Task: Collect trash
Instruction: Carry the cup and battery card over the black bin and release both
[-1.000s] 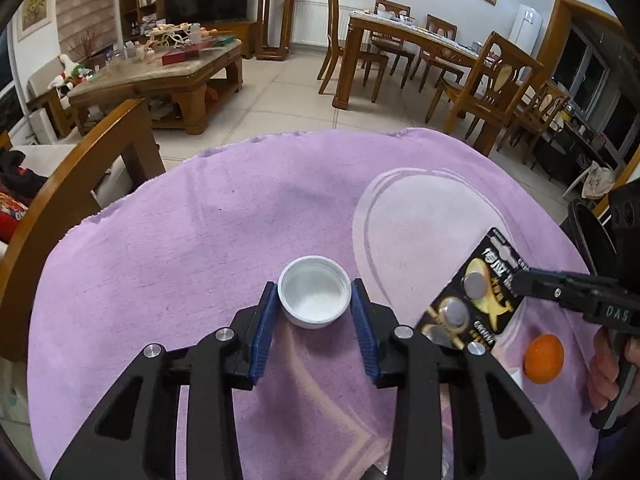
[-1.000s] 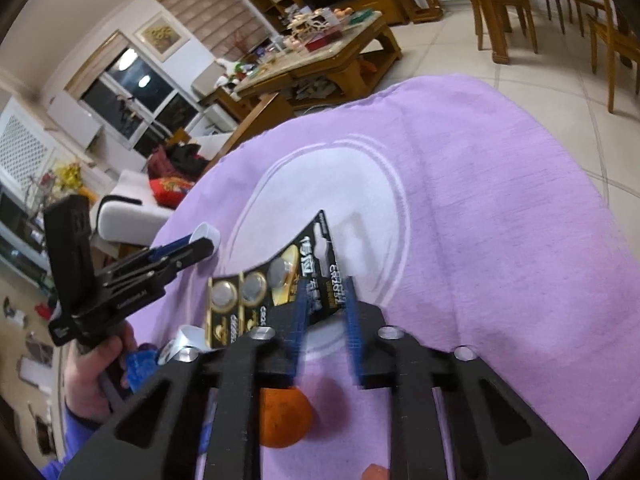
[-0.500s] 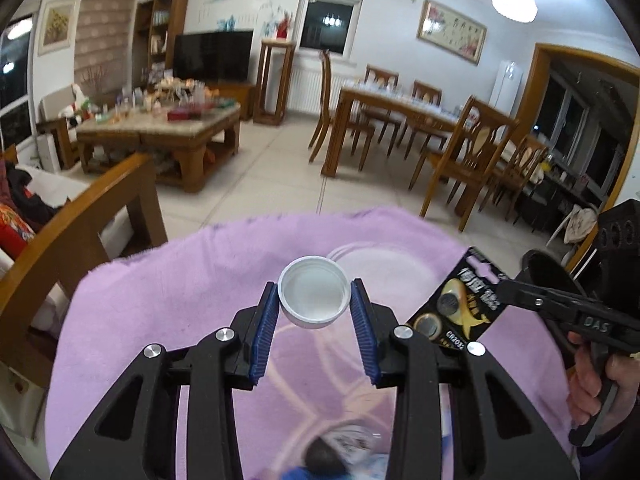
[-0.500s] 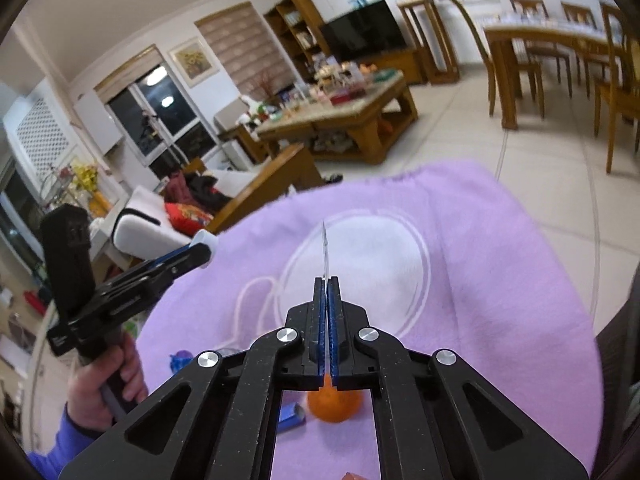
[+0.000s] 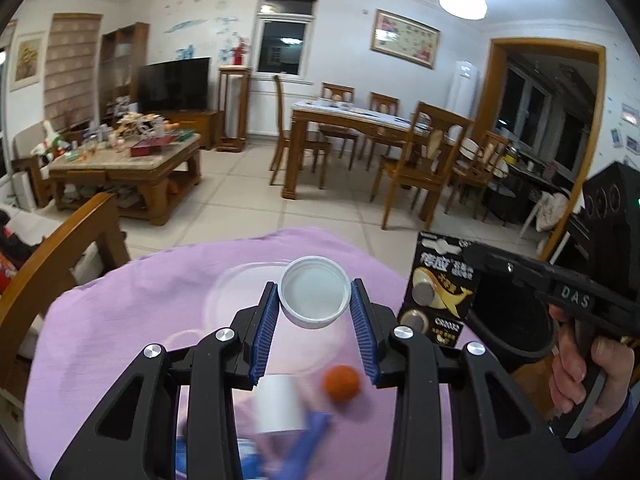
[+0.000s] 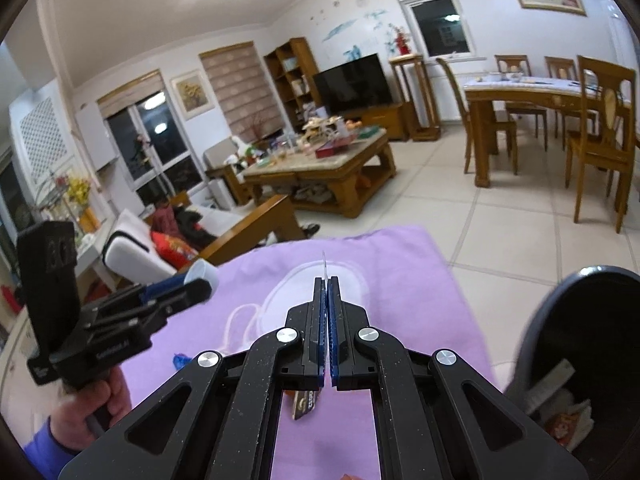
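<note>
White cap (image 5: 314, 297) clamped open-side up; black battery card (image 5: 442, 288) pinched upright.

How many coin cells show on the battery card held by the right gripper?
2 on the battery card: one upper, one lower. The left gripper's finger covers the card's bottom, so more may be hidden.

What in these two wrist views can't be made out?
- Battery card, right wrist view: edge-on between the shut pads; face unreadable.
- Items near the white cup, left wrist view: motion-blurred, partly behind the gripper.
- Black bin contents, right wrist view: cut off by the frame edge.
</note>
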`<state>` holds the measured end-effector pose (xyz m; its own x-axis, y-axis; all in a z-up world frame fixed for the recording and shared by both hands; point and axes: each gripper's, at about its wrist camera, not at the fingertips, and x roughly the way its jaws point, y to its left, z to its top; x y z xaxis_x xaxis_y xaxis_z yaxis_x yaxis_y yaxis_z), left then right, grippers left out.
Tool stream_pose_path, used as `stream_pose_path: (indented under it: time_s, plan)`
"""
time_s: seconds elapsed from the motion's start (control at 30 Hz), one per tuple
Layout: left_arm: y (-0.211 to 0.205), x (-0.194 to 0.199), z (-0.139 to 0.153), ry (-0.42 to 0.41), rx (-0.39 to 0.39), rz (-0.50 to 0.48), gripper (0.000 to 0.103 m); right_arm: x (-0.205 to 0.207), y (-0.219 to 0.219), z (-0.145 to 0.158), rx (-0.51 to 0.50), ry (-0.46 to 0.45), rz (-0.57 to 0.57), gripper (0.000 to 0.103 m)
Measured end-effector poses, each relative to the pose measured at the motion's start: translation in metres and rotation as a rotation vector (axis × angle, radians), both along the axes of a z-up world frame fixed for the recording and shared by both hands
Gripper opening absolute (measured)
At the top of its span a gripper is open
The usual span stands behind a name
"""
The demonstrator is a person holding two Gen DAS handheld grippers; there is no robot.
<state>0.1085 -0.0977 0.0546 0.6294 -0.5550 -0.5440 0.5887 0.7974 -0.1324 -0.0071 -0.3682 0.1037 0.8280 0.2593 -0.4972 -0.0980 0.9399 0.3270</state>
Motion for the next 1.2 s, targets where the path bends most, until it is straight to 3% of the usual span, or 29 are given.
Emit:
stream_pose_path:
  time_s: [0.43, 0.7, 1.2]
  plan:
    - [-0.122, -0.045, -0.011, -0.014, 0.029, -0.209, 0.037, -0.089, -0.167, -0.012, 0.107, -0.033, -0.251, 0.003]
    - [-0.199, -0.066, -0.035, 0.054, 0.021, -0.339, 0.037, -0.132, -0.250, -0.040, 0.137, -0.011, -0.381, 0.003]
    - [-0.279, -0.073, -0.077, 0.132, 0.114, -0.403, 0.037, -0.159, -0.301, -0.097, 0.191, 0.043, -0.466, 0.003]
